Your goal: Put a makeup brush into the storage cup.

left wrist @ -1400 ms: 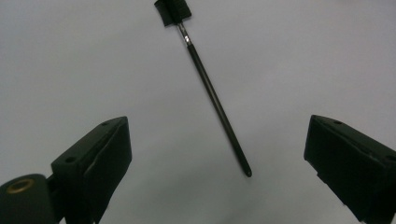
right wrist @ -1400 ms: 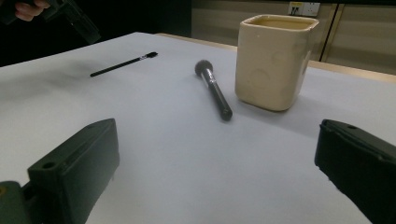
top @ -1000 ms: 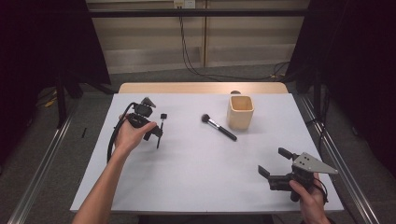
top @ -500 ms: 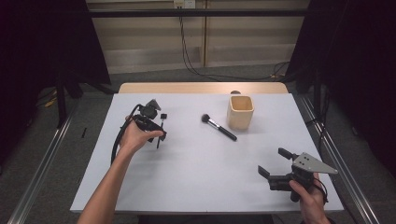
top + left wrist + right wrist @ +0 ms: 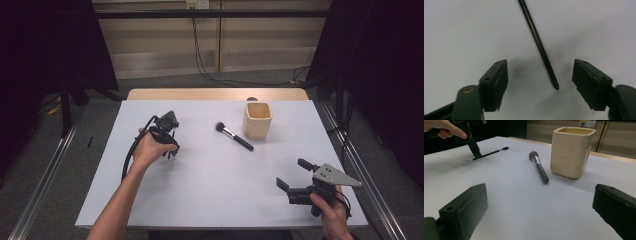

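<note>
On the white table (image 5: 210, 190), left: your left gripper (image 5: 540, 77), jaws apart and just closing around a thin black brush (image 5: 537, 42); near right, your right gripper (image 5: 295, 175) gapes; beyond, dark curtains (image 5: 50, 45).

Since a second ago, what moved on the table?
The left tongs came down over the thin black brush and have just been closing; the brush lies between them, not yet pinched. The right tongs, big brush and cup stayed put.
</note>
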